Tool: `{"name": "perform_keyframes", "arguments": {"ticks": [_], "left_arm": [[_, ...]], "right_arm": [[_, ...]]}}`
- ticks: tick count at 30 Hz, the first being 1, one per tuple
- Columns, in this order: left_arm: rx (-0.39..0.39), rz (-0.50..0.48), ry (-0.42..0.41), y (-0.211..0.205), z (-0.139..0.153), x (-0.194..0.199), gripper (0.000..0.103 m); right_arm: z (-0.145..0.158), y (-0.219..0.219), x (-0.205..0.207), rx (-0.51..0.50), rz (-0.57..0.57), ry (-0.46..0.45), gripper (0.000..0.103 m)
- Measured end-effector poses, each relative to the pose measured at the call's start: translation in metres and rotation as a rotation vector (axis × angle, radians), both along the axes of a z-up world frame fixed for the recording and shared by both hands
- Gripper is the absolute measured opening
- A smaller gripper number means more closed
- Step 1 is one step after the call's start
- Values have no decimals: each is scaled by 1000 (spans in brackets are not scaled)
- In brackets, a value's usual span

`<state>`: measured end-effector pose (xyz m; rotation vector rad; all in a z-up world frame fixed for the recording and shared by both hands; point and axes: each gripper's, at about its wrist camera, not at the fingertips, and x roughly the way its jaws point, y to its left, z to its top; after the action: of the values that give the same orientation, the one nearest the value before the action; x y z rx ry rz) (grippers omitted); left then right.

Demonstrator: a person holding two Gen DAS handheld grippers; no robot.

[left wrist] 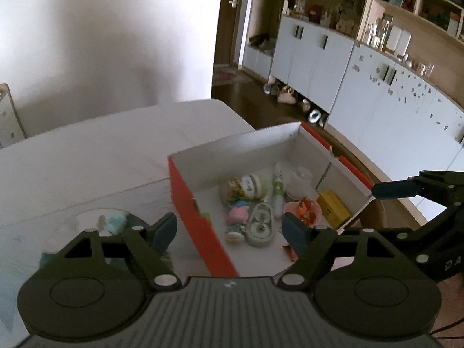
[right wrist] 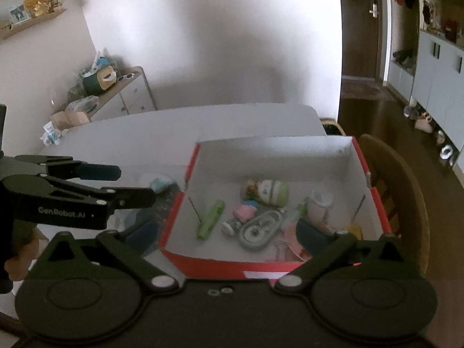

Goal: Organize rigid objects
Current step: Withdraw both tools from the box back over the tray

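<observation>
Both wrist cameras look steeply down, sharing the box (left wrist: 200, 220).

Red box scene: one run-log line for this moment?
left gripper: open, empty | right gripper: open, empty | red box: small items inside | glass dish: on table, beside box

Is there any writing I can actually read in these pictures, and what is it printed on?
"GenRobot.AI": white letters on the side of the left gripper, seen from the right wrist view.
"DA": the start of a cut-off word on the right gripper, seen from the left wrist view.
Label on the green and white jar in the box: too blurred to read.
</observation>
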<state>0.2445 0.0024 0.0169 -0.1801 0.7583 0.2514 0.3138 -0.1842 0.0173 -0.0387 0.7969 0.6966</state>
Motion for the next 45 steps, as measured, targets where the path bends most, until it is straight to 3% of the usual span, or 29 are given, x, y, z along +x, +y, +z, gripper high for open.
{"name": "perform_keyframes", "arguments": {"ticks": [8, 25, 31, 45], "left_arm": [[13, -10, -39, 27, 4, -37, 80], [-46, -45, -83, 87, -8, -98, 84], [-37, -45, -90, 104, -19, -104, 101], [-2, 45, -61, 161, -72, -100, 101]], "right_arm": [[4, 36, -28, 5, -19, -51, 103], [-8, 107, -77, 26, -5, -128, 103], [-15, 127, -74, 33, -23, -102, 103], [-36, 178, -38, 26, -36, -40, 102]]}}
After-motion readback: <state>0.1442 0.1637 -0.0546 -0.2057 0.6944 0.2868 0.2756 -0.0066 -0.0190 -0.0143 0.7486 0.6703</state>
